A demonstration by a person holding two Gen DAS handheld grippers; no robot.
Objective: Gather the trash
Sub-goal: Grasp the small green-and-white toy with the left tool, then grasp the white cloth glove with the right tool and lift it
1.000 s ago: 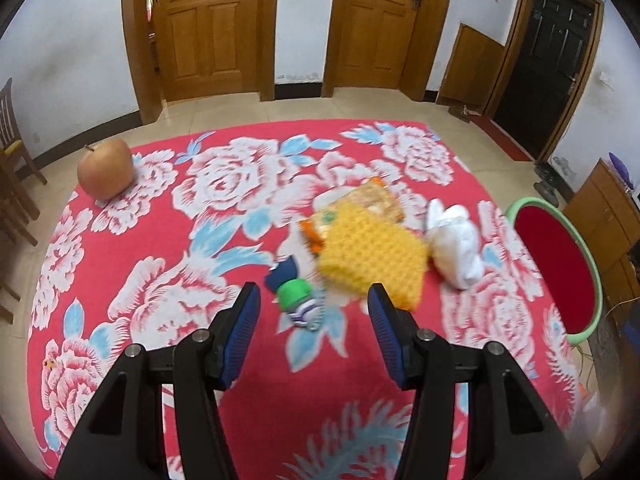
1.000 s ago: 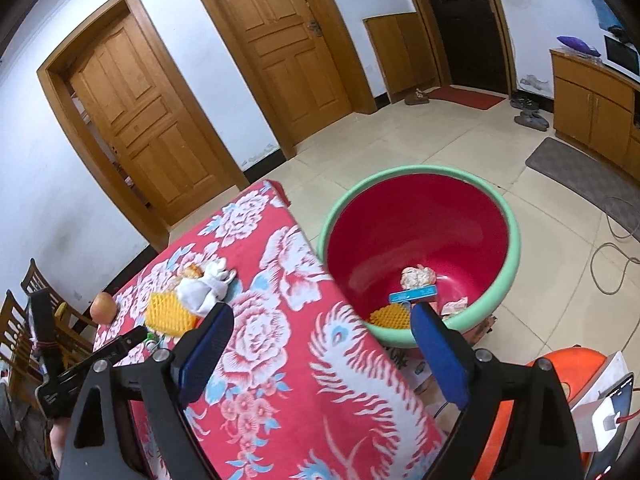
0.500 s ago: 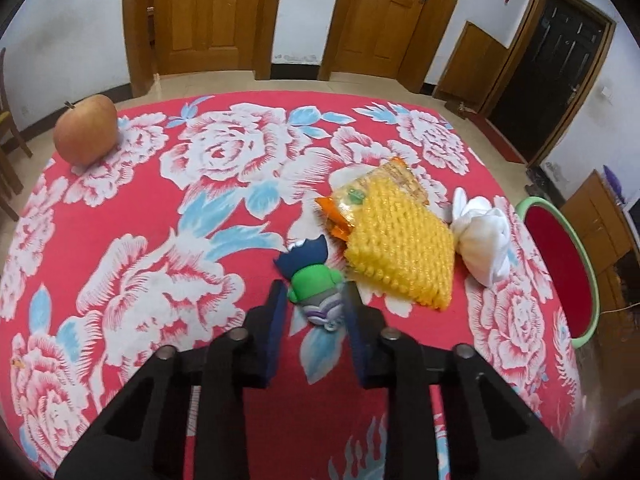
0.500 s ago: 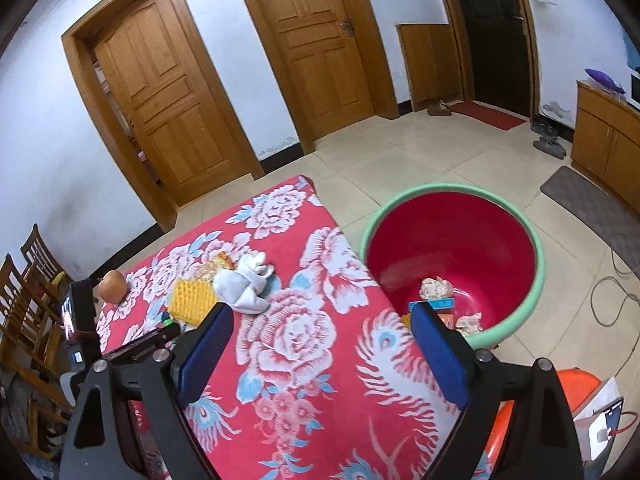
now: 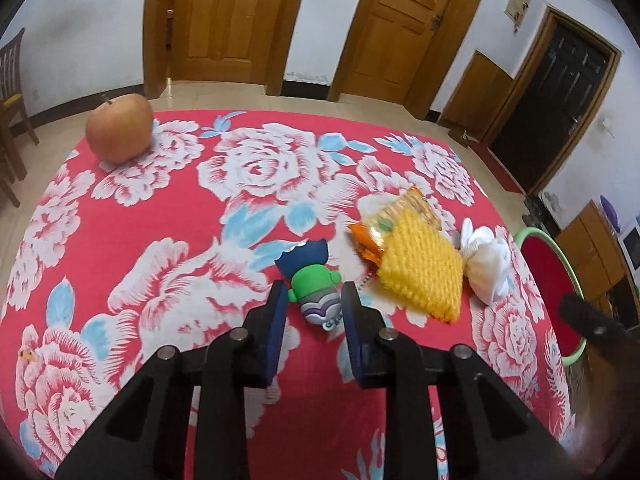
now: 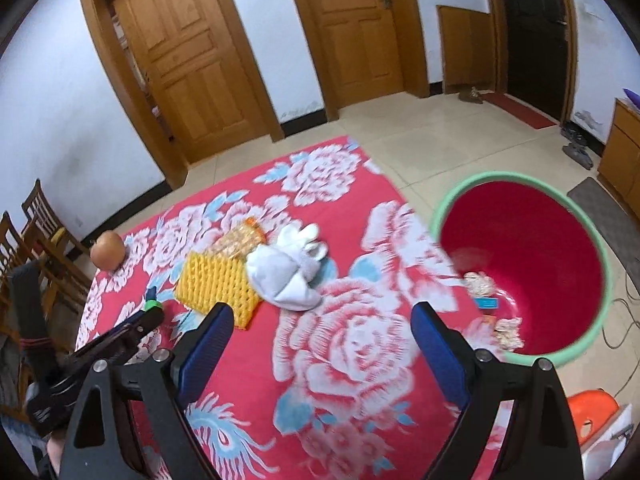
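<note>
A small wrapper with a green middle and blue end lies on the red flowered tablecloth. My left gripper is shut on its near end. Just right of it lie a yellow foam net, an orange snack packet and a knotted white bag. In the right wrist view my right gripper is open and empty above the cloth, near the white bag and the yellow net. The red basin with a green rim stands off the table's right edge and holds several scraps.
An apple sits at the far left corner of the table. Wooden chairs stand to the left. An orange object lies on the floor by the basin. Doors and a cabinet line the room.
My left gripper moved forward and closed from wide open onto the green and blue wrapper. My right gripper swung left from over the basin toward the table, still open.
</note>
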